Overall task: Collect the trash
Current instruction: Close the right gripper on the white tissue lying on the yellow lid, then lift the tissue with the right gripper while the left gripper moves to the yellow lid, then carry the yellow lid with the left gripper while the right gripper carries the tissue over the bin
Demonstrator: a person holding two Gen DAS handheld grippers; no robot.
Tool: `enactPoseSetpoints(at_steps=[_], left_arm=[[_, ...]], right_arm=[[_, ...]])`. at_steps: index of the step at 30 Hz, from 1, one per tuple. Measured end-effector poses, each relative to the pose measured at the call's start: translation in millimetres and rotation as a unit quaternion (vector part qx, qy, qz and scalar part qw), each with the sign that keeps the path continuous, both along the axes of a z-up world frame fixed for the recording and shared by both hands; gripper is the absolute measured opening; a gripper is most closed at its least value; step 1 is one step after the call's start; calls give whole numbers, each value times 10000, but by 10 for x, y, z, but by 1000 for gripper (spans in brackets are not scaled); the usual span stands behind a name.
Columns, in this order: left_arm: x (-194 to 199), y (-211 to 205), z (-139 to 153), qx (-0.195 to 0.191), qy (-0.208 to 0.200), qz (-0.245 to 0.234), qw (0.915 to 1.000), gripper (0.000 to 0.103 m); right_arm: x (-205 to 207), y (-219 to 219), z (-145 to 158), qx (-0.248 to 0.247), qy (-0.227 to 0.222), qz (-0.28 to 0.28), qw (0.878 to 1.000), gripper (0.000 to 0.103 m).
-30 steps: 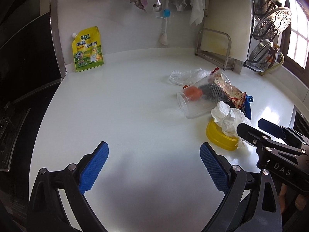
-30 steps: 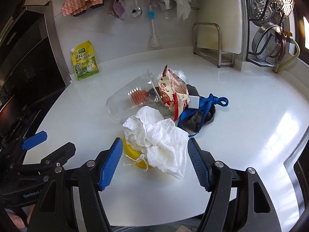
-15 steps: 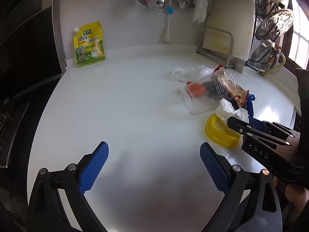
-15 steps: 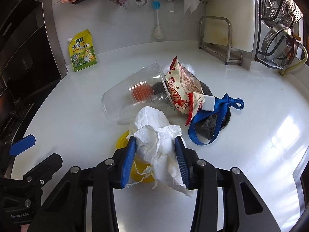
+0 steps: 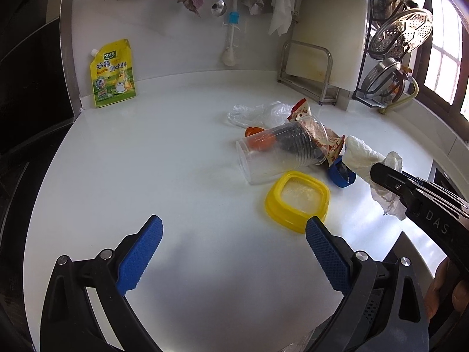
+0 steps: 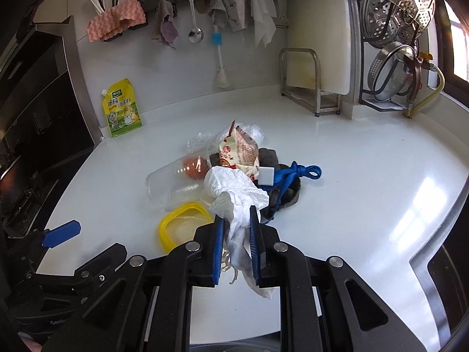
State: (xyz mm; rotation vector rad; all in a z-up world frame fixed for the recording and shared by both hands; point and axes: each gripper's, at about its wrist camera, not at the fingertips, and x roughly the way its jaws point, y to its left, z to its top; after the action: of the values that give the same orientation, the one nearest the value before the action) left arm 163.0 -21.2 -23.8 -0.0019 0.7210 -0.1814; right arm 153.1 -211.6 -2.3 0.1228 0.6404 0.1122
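My right gripper (image 6: 236, 223) is shut on a crumpled white tissue (image 6: 234, 187) and holds it above the white counter (image 6: 366, 161); the tissue also shows in the left wrist view (image 5: 363, 155). Below it lie a yellow lid (image 6: 183, 224), a clear plastic cup (image 6: 176, 182) on its side, a red-and-white snack wrapper (image 6: 239, 152), a blue ribbon (image 6: 299, 173) on a dark cloth, and a thin clear bag (image 5: 258, 113). My left gripper (image 5: 231, 252) is open and empty over the counter, near the yellow lid (image 5: 297, 199).
A yellow seasoning pouch (image 5: 112, 73) leans on the back wall. A metal rack with a cutting board (image 6: 319, 41) and steamer trays (image 6: 395, 8) stands at the back right. Cloths and a spoon hang from a rail. A dark stove (image 6: 26, 152) is at the left.
My right gripper has closed on the white tissue and lifted it off the yellow lid. The left gripper has stayed open and moved little.
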Motion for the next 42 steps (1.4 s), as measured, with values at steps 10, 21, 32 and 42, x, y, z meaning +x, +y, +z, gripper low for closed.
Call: enactPoseSetpoints(at_steps=[10, 21, 32, 42], left_arm=[[164, -451, -98, 167, 177, -219, 9995, 96], [413, -744, -260, 385, 538, -36, 9978, 96], [601, -830, -367, 450, 710, 119, 9964, 91], [464, -761, -308, 402, 550, 40, 9977, 73]], right_arm=[[-277, -724, -21, 423, -75, -551, 9976, 15], [-253, -1045, -154, 640, -43, -661, 9957, 15], [-226, -1098, -193, 741, -40, -603, 9954, 15], [-234, -1038, -191, 646, -19, -543, 9964, 15]])
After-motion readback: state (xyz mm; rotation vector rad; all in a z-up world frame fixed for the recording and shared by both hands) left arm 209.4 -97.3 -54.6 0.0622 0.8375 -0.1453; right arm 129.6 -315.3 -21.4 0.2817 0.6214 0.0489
